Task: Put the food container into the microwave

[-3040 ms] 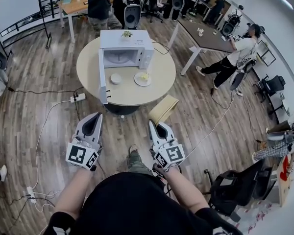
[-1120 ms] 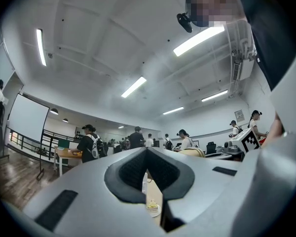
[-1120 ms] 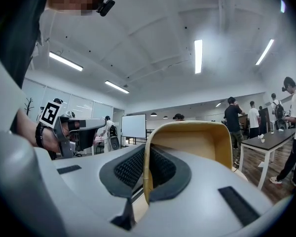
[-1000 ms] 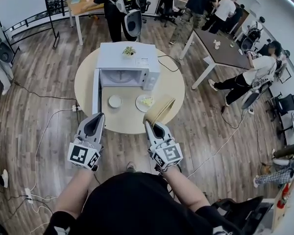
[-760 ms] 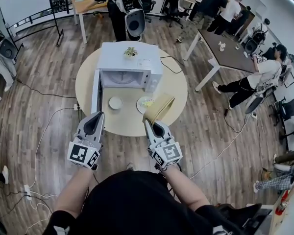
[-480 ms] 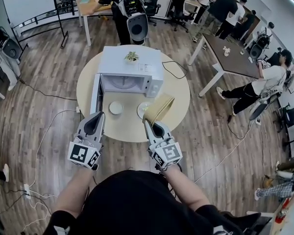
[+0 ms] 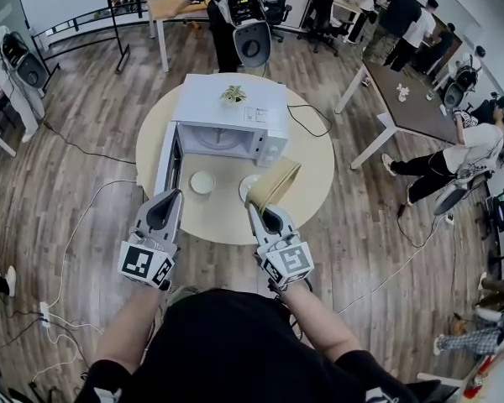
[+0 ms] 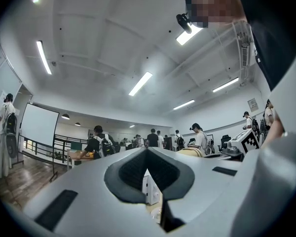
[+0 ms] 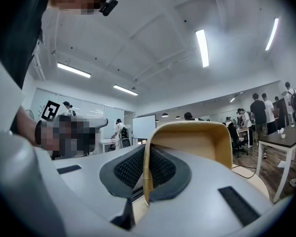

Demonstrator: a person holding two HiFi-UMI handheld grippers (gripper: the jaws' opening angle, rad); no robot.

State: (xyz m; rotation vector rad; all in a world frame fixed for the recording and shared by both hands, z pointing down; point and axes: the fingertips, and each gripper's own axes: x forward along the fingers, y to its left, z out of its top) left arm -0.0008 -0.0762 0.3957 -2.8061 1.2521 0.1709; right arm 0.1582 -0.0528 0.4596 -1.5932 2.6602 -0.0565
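Note:
A tan, shallow food container [image 7: 275, 183] stands tilted on edge, with my right gripper [image 7: 256, 209] shut on its rim. In the right gripper view the container [image 9: 200, 142] rises between the pads, held by the gripper [image 9: 147, 154]. The white microwave [image 7: 228, 117] sits on the round wooden table [image 7: 312, 170], and its door [image 7: 169, 156] is swung open to the left. My left gripper [image 7: 173, 193] hangs at the table's near edge, shut with nothing in it. In the left gripper view, a sliver of the microwave [image 8: 150, 187] shows below the closed tips of the gripper [image 8: 147, 150].
A small white bowl [image 7: 202, 182] and a plate [image 7: 246, 181], partly hidden by the container, lie in front of the microwave. A small plant [image 7: 233, 95] stands on its top. Cables run over the wooden floor at left. People, chairs and other tables fill the far room.
The table and microwave have drawn closer and now lie just beyond the gripper tips. Both grippers keep their places in view; the right stays shut on the container.

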